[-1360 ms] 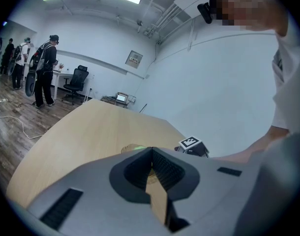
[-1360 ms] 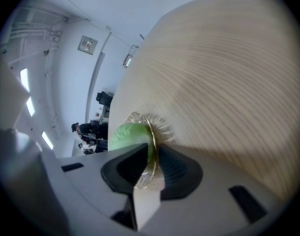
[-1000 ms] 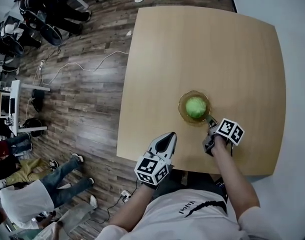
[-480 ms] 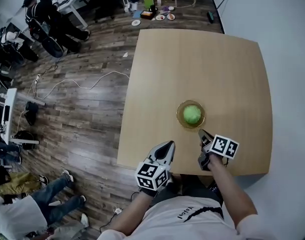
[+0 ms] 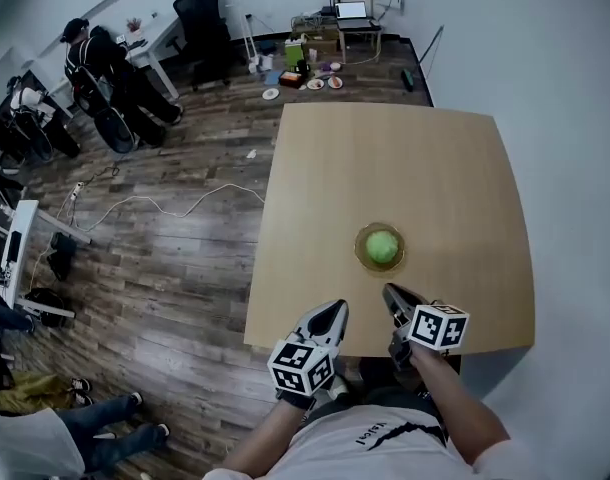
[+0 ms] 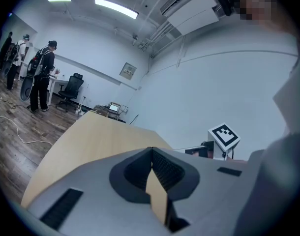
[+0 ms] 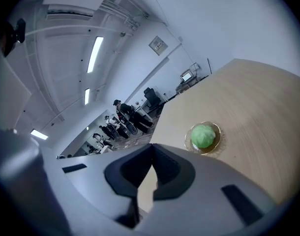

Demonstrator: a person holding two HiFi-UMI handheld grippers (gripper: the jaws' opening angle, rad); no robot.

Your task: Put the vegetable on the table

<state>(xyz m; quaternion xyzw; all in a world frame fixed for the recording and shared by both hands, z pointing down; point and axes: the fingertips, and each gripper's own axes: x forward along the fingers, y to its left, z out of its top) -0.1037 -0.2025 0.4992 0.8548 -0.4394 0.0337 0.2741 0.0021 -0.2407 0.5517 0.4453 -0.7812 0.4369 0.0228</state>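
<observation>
Having been drawn back toward 6 o'clock, the right claw (image 5: 393, 296) is held closed and empty, like the left claw (image 5: 335, 310). The vegetable (image 5: 382, 246) is left in its dish (image 5: 362, 252) on the worktop (image 5: 415, 158), so placing is judged finished.

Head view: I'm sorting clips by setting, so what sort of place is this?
Probably an office or lab workspace: a black office chair by a white desk, an open laptop near the far wall, and a person standing at the desk.
</observation>
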